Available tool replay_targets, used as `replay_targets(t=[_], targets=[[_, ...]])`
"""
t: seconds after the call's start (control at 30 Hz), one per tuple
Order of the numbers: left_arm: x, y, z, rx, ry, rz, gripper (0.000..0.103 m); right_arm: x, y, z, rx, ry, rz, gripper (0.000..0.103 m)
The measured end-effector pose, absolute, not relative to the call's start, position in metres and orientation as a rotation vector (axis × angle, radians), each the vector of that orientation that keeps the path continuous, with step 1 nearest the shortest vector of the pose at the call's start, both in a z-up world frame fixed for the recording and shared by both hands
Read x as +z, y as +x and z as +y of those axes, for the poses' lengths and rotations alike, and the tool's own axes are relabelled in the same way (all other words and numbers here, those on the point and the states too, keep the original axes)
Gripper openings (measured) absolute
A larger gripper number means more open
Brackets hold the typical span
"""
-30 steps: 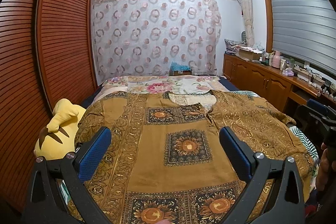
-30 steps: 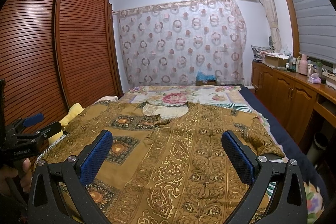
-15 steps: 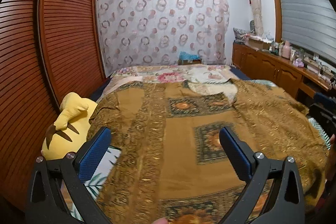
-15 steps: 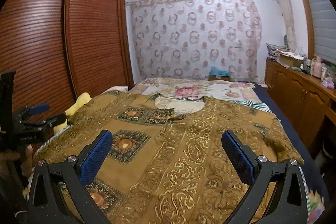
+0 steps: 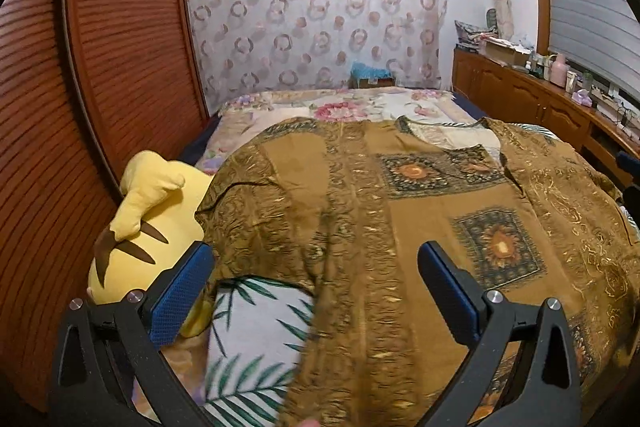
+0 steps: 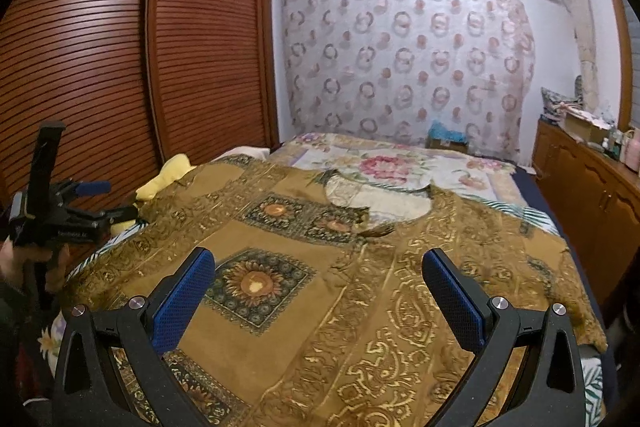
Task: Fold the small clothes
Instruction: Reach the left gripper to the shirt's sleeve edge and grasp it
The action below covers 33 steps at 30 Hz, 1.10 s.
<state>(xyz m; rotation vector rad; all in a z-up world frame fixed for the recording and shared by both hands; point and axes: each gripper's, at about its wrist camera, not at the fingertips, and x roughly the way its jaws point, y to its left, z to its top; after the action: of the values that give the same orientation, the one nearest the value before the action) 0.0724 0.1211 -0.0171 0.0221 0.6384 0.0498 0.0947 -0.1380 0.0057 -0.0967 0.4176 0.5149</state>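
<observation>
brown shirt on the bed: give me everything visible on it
The shirt is brown-gold thin woven fabric with ornate gold scroll bands and dark square sunflower panels. It lies spread flat, collar at the far end, open onto a pale lining. It covers most of the bed. Its left sleeve lies against a yellow plush. Both grippers, left and right, hover open above it, not touching.

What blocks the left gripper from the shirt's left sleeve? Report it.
Nothing visible does. The left gripper is open above the brown patterned shirt, whose sleeve lies bare. The yellow plush toy sits beside the sleeve, to its left.
</observation>
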Motion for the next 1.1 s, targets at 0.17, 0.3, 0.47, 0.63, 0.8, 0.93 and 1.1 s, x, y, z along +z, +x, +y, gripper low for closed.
replay_targets(t=[0.17,0.3,0.47,0.63,0.8,0.93,1.1], targets=[[-0.026,0.089,0.155,0.038,-0.039,0.691,0.091,0.009,0.111,-0.13,0.541,-0.129,0.456,0.103],[-0.036,0.101,0.176,0.076,-0.035,0.735,0.082,0.015,0.125,-0.123,0.554,-0.159,0.463,0.103],[-0.052,0.118,0.195,0.069,-0.046,0.8,0.081,0.009,0.139,-0.111,0.582,-0.21,0.496,0.103],[-0.066,0.134,0.208,0.039,-0.071,0.874,0.072,0.005,0.155,-0.101,0.625,-0.215,0.567,0.103],[-0.067,0.14,0.211,-0.012,-0.091,0.878,0.054,0.01,0.167,-0.099,0.657,-0.2,0.607,0.103],[-0.071,0.143,0.21,-0.034,-0.084,0.897,0.035,0.009,0.165,-0.097,0.67,-0.204,0.609,0.103],[-0.07,0.141,0.209,-0.022,-0.042,0.886,0.021,0.001,0.163,-0.093,0.669,-0.209,0.607,0.103]])
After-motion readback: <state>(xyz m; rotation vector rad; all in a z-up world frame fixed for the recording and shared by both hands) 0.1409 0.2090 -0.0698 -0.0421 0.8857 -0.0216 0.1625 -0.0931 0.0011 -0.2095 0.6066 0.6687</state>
